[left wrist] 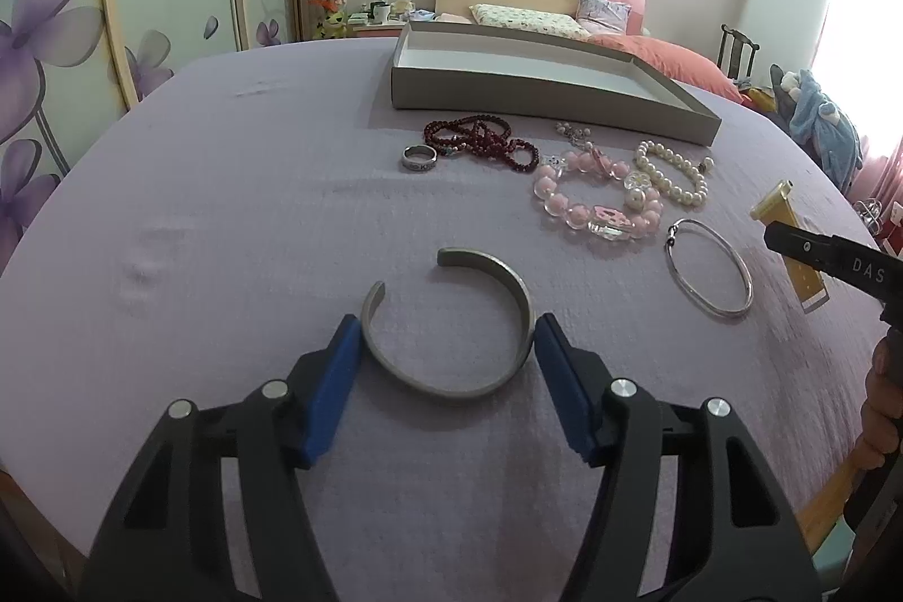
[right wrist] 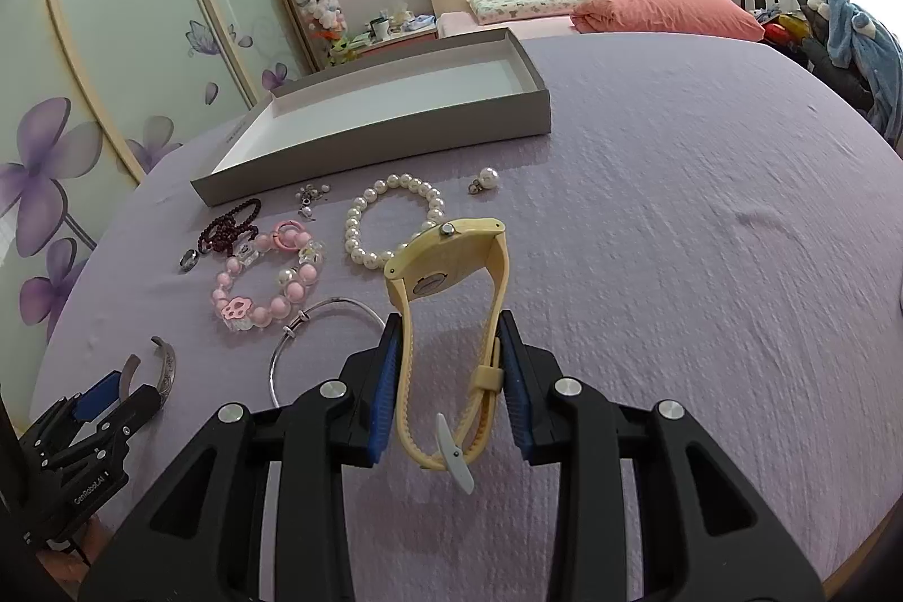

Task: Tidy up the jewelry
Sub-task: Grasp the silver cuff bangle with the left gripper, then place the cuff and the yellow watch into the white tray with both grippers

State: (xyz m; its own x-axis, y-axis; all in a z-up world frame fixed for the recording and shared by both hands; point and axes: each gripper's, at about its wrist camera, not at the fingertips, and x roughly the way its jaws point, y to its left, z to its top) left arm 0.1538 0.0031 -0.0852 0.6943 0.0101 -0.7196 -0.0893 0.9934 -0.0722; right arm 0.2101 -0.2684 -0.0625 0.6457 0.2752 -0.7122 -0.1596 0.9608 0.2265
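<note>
My left gripper is open around a silver cuff bracelet lying on the purple cloth; its blue pads sit just outside the cuff's two sides. My right gripper is shut on a yellow watch by its strap and holds it above the cloth. A grey tray, empty, stands at the far side; it also shows in the right wrist view. A red bead string, a ring, a pink bead bracelet, a pearl bracelet and a thin silver bangle lie before the tray.
A pearl earring and a small charm lie near the tray. The right gripper with the watch shows at the right edge of the left wrist view. A bed with pillows and a wardrobe are behind the table.
</note>
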